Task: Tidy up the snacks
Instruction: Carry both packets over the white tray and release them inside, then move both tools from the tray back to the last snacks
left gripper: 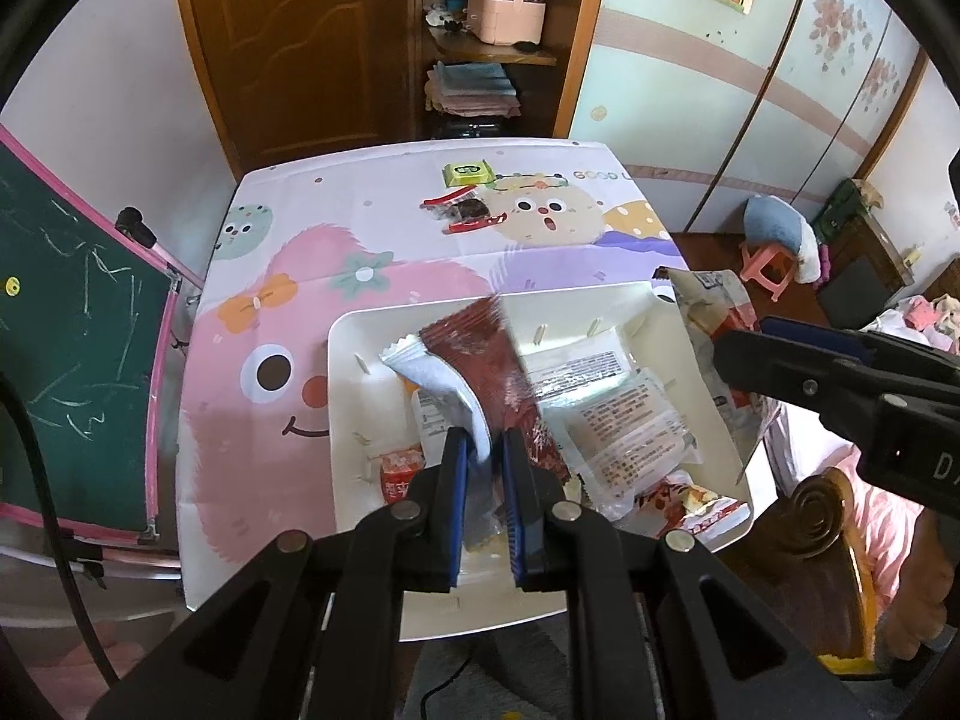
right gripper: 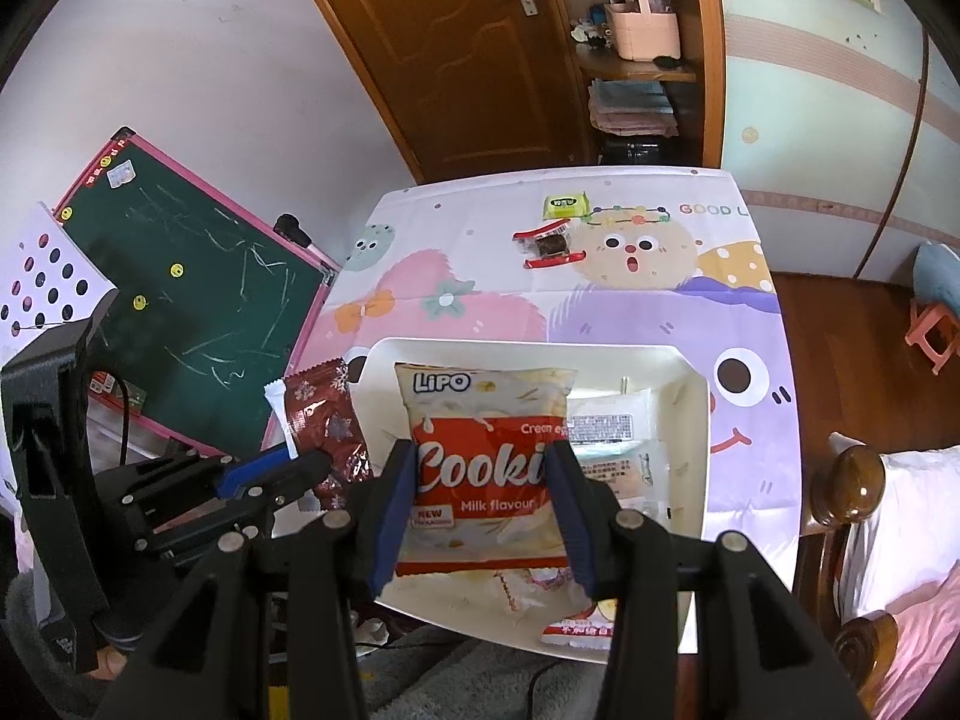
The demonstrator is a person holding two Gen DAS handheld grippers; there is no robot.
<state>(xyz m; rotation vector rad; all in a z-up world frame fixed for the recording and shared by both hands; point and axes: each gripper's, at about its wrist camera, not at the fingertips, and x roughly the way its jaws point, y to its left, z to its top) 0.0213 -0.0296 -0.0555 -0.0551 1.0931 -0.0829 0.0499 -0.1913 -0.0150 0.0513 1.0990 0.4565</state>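
Note:
My left gripper is shut on a dark red snack packet with a white end, held tilted over the white tray. My right gripper is shut on the sides of a Lipo milk cookie bag, which hangs above the same tray. Several clear and red-white packets lie in the tray. In the right wrist view the left gripper and its red packet sit just left of the tray. In the left wrist view the right gripper holds the cookie bag at the tray's right rim.
A green packet and a red-edged clear packet lie at the far side of the cartoon tablecloth. A green chalkboard leans left of the table. A wooden bedpost and bed stand close on the right.

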